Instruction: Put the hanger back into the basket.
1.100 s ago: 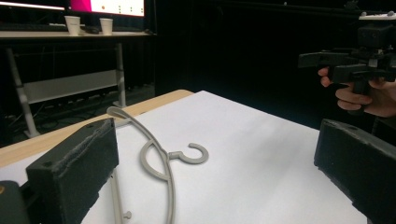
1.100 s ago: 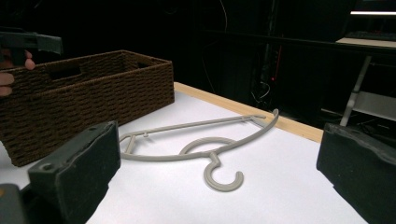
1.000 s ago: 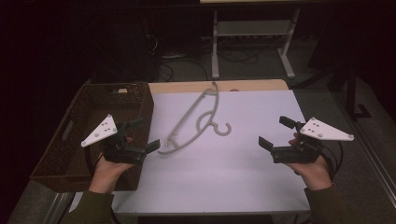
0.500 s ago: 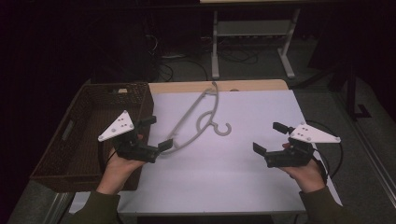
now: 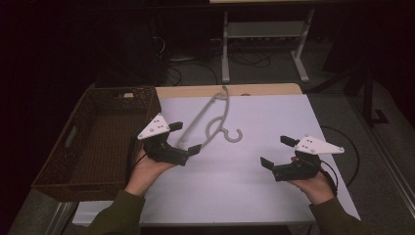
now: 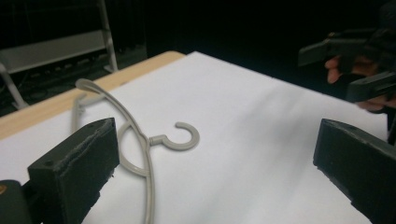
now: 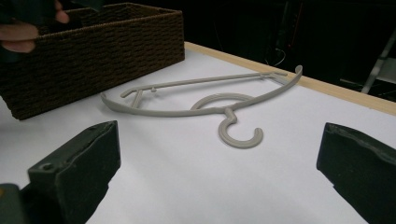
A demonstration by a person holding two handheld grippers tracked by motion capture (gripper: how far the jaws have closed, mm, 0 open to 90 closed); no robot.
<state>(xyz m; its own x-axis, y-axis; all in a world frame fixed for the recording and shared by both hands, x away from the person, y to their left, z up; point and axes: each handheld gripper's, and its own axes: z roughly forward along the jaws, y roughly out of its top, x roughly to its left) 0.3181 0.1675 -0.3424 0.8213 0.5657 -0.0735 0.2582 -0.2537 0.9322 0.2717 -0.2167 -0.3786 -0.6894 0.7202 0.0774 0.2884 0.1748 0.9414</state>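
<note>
one grey hanger (image 5: pixel 211 119) lies flat, long axis diagonal, hook rightward.

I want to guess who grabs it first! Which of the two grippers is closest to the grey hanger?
The left gripper, beside the brown basket: its open jaws sit right at the hanger's near end. The right gripper waits apart over bare white table.

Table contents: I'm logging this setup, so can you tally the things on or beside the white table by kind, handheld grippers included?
Clothes hanger, grey plastic, lying flat: 1
Wicker basket, dark brown, at the table's left edge: 1
Handheld grippers, both with jaws apart: 2 (left gripper, right gripper)
Total: 4
</note>
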